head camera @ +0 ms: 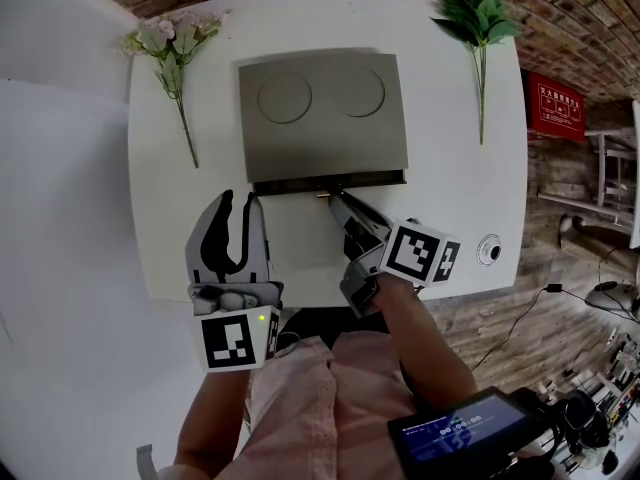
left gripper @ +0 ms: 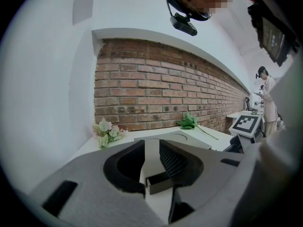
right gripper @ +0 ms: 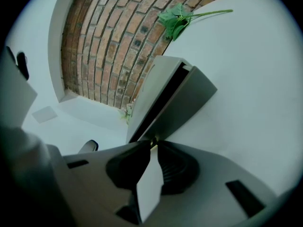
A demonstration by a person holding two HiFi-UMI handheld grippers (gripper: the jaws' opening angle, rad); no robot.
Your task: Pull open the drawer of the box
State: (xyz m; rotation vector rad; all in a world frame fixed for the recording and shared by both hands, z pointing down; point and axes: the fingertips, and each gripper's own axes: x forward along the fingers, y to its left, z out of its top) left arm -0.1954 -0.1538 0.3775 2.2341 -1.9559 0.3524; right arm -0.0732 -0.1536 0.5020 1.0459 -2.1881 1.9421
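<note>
A grey box (head camera: 322,118) with two round recesses in its top lies in the middle of the white table (head camera: 450,198). Its drawer front (head camera: 330,180) faces me, and a dark slit shows above it (right gripper: 163,103). My right gripper (head camera: 335,197) reaches the middle of that front, and its tips are pinched on the small handle (right gripper: 152,142). My left gripper (head camera: 238,203) rests over the table to the left of the drawer. Its jaws stand wide apart with nothing between them. In the left gripper view the box (left gripper: 180,138) lies ahead and to the right of the left gripper (left gripper: 151,148).
A pink flower sprig (head camera: 170,53) lies left of the box and a green leafy sprig (head camera: 478,23) to its right. A small round white object (head camera: 489,250) sits near the table's front right edge. A brick wall (left gripper: 142,93) runs behind the table.
</note>
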